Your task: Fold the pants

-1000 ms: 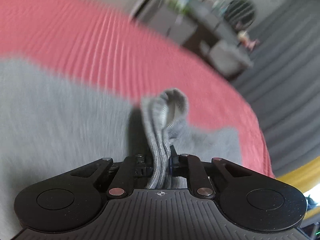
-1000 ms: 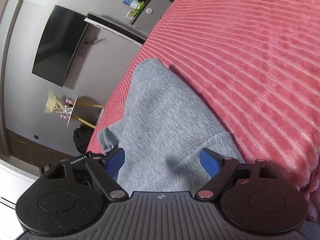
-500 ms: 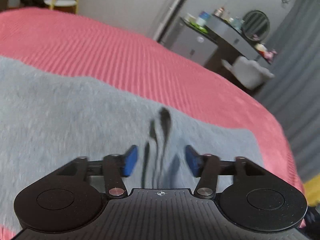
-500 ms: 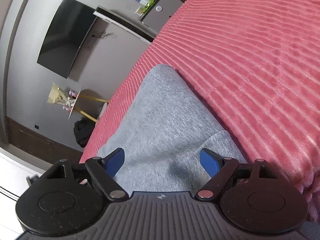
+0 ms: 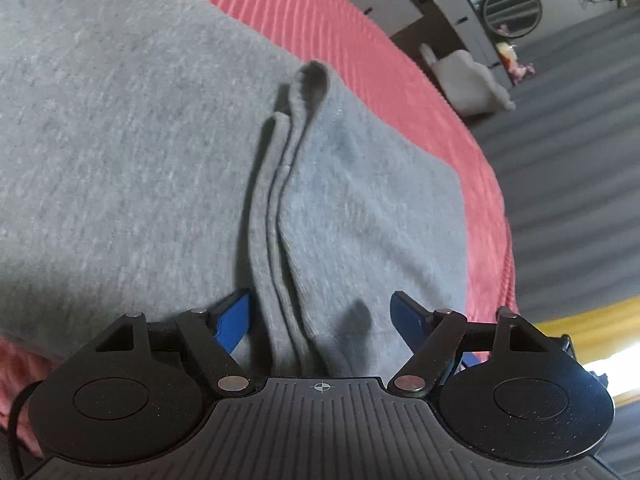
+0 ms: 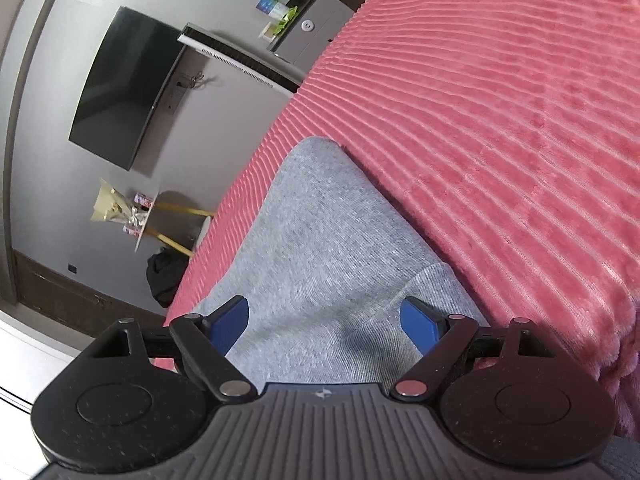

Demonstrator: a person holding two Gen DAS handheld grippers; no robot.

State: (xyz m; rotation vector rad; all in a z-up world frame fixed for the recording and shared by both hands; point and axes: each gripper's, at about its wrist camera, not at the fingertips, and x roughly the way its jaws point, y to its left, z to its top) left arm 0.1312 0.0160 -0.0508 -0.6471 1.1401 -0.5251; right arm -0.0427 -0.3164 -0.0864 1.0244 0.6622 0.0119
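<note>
Between the opening left claw (image 5: 320,320), gray pants' (image 5: 140,140) raised fold runs away lengthwise, seemingly ungripped; right claw (image 6: 324,320) gapes empty.

From my left gripper (image 5: 320,320), its jaws opening, the grey knitted pants (image 5: 140,140) fill the way ahead, and a raised ridge of folded grey hem (image 5: 280,208) runs between the 2 pads, touching neither. Right of that ridge, the ribbed pink bedspread (image 5: 480,184) is bare to its edge. My right gripper (image 6: 326,320) stands wide over the pants, nothing pressed between the pads. Right of the pants I see only open bedspread; left of them it ends.
</note>
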